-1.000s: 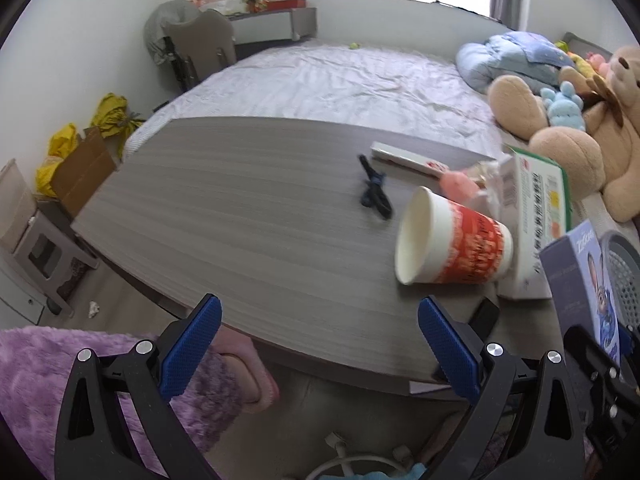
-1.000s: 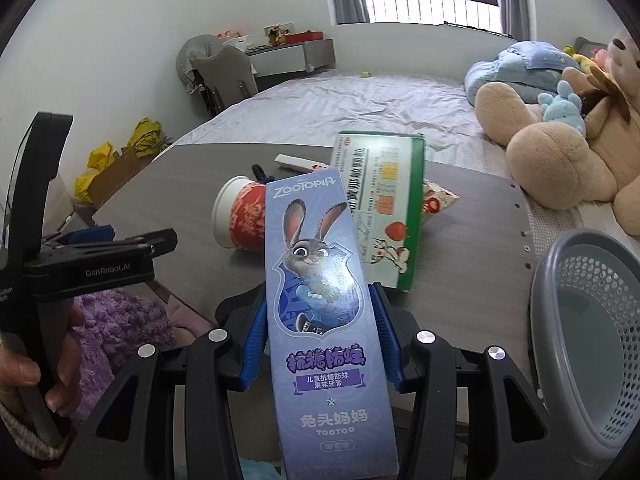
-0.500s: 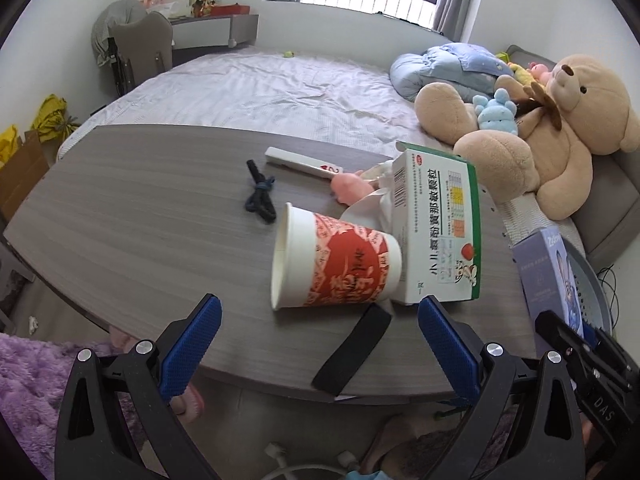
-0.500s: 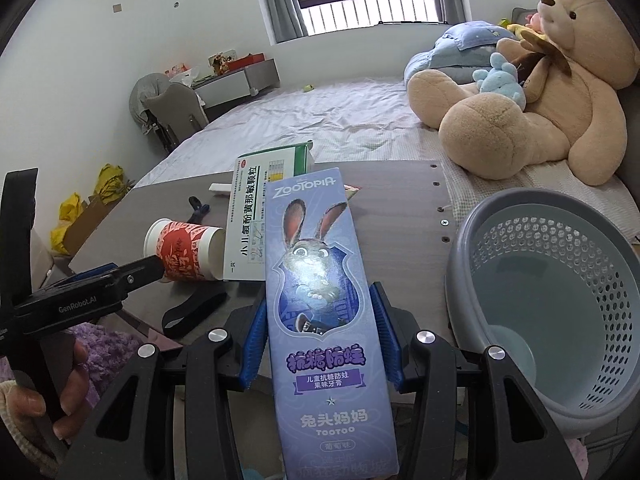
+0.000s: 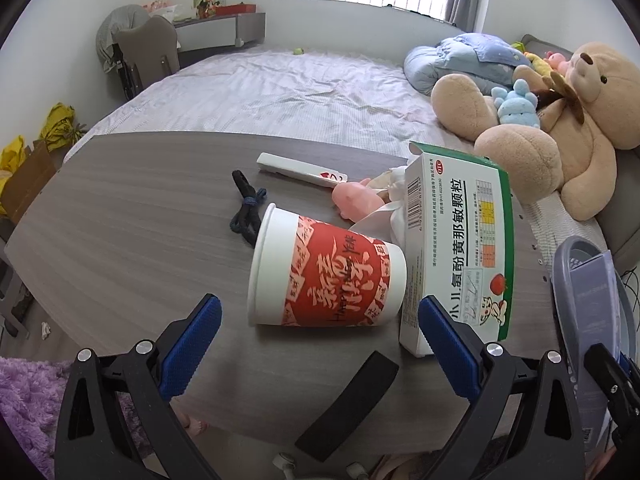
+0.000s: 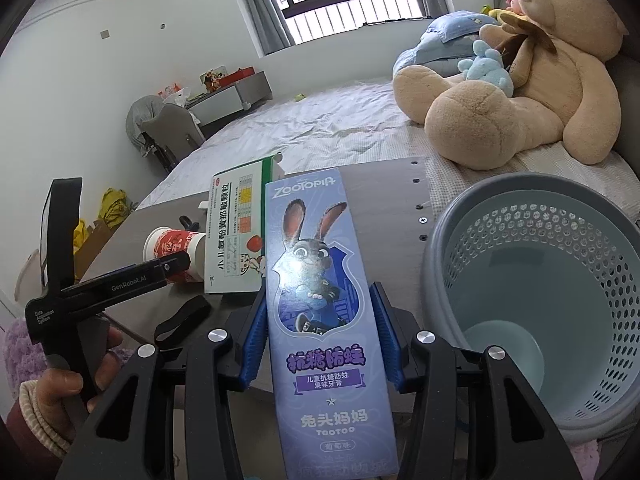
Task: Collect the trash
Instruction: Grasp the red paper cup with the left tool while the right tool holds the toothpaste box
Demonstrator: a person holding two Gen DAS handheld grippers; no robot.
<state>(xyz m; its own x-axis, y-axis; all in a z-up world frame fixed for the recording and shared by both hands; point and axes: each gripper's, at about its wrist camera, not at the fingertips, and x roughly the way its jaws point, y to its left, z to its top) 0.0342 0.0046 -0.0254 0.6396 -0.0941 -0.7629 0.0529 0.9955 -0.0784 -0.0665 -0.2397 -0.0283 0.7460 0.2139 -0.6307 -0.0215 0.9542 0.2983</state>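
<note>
My right gripper [image 6: 320, 320] is shut on a tall purple toothpaste box [image 6: 320, 280] printed with a rabbit, held just left of a grey perforated basket [image 6: 448, 240] that looks empty. The same box [image 5: 596, 320] shows at the right edge of the left wrist view. My left gripper [image 5: 320, 320] hangs open over the table's near edge, its blue pads on either side of a red-and-white paper cup [image 5: 324, 276] lying on its side. A green-and-white medicine box [image 5: 460, 248] touches the cup's base. Crumpled tissue [image 5: 384, 208] and a pink wrapper [image 5: 356, 196] lie behind.
On the grey wooden table [image 5: 140, 208] lie a black hair tie [image 5: 248, 208], a slim white box [image 5: 300, 170] and a black strap [image 5: 352, 400] at the near edge. A bed [image 5: 280, 84] with a big teddy bear [image 5: 560, 132] stands behind. A hand [image 6: 60, 384] holds the left gripper.
Both views have swung right. The cup and medicine box now sit centred before my left gripper, and the basket has come fully beside the toothpaste box held in the right gripper.
</note>
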